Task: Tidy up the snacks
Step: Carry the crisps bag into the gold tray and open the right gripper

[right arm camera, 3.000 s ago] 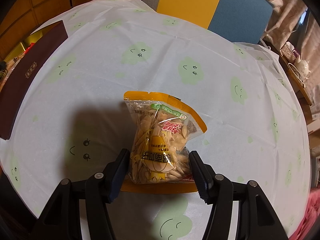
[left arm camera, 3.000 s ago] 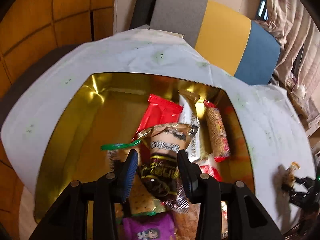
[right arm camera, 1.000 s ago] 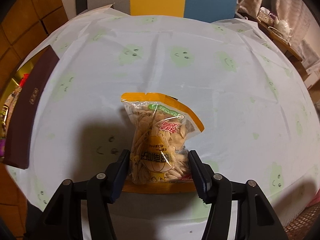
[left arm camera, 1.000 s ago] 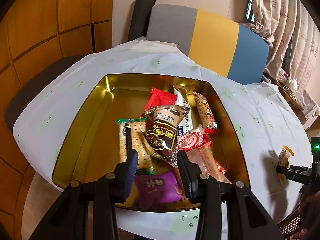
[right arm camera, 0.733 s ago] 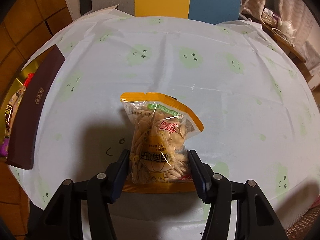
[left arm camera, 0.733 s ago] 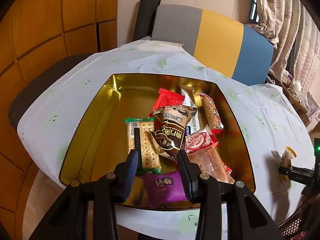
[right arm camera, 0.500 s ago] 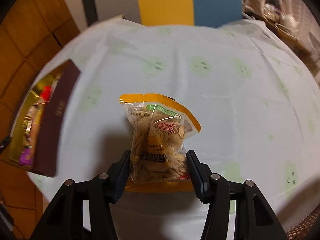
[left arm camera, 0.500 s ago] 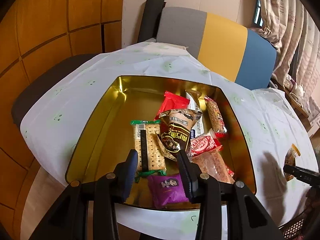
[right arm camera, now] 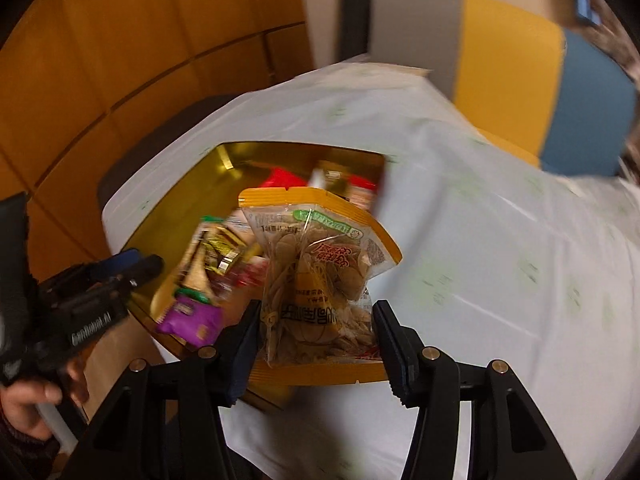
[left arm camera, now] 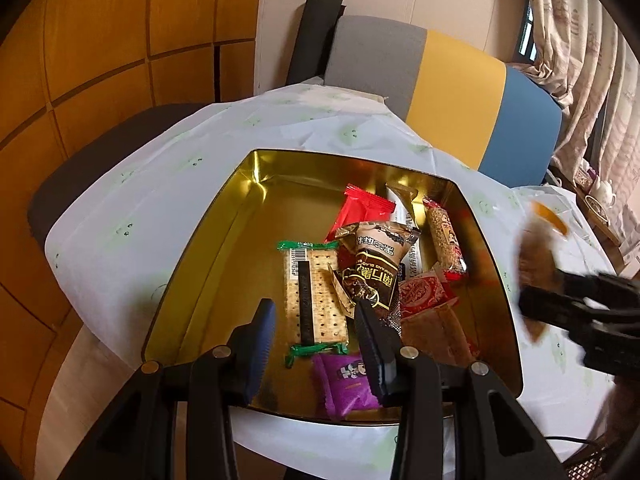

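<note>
A gold tin (left arm camera: 240, 240) on the white tablecloth holds several snack packs: a cracker pack (left arm camera: 314, 292) with green ends, a brown pack (left arm camera: 376, 264), a red pack (left arm camera: 364, 208), a purple pack (left arm camera: 344, 380). My left gripper (left arm camera: 316, 336) hovers open over the tin's near edge, nothing between its fingers. My right gripper (right arm camera: 316, 332) is shut on an orange-edged clear bag of seeds (right arm camera: 316, 272), held in the air beside the tin (right arm camera: 224, 160). In the left wrist view that bag (left arm camera: 534, 256) and the right gripper (left arm camera: 536, 296) are a blur past the tin's right wall.
A chair (left arm camera: 440, 80) with a grey, yellow and blue back stands behind the round table (left arm camera: 120, 208). A dark chair (left arm camera: 80, 168) sits at the left by the wood-panelled wall. Curtains (left arm camera: 580, 40) hang at the right. A hand (right arm camera: 28, 400) holds the left gripper (right arm camera: 144, 264).
The right gripper has lifted the seed bag off the cloth and swung it left to the tin. The left gripper has let go of the brown pack and pulled back.
</note>
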Tool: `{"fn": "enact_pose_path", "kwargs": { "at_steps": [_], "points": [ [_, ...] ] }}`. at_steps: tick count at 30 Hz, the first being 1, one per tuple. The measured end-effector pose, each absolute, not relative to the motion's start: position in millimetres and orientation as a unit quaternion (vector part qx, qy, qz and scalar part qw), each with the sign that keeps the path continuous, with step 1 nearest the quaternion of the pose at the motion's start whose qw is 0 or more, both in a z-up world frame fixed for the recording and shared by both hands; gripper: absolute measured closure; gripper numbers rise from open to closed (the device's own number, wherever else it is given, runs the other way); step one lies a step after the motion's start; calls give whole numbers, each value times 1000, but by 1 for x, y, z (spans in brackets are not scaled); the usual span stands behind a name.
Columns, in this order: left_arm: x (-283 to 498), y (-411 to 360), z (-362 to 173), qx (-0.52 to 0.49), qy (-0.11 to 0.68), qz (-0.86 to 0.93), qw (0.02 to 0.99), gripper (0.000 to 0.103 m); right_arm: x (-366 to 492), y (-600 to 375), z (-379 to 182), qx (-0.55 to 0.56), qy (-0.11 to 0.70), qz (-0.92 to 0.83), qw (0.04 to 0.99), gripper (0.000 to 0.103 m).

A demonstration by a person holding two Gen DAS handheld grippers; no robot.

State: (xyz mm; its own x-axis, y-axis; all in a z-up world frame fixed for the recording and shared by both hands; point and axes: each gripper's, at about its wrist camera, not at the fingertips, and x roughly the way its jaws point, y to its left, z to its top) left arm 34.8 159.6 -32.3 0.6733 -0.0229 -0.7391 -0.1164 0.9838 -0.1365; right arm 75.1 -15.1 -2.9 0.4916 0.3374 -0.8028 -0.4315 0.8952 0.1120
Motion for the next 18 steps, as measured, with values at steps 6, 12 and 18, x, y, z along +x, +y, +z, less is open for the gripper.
{"fn": "enact_pose_path", "kwargs": {
  "at_steps": [6,12,18],
  "points": [
    [37,166,-39,-90,412,33,906,62,111,36,-33,-86,485,241,836,46],
    [41,170,-46,-94,421,37,901,62,120,24,-42,-77,491,235,836,38],
    [44,166,-46,-93,420,34,902,62,108,31,-31,-97,458,247,848,53]
  ]
}}
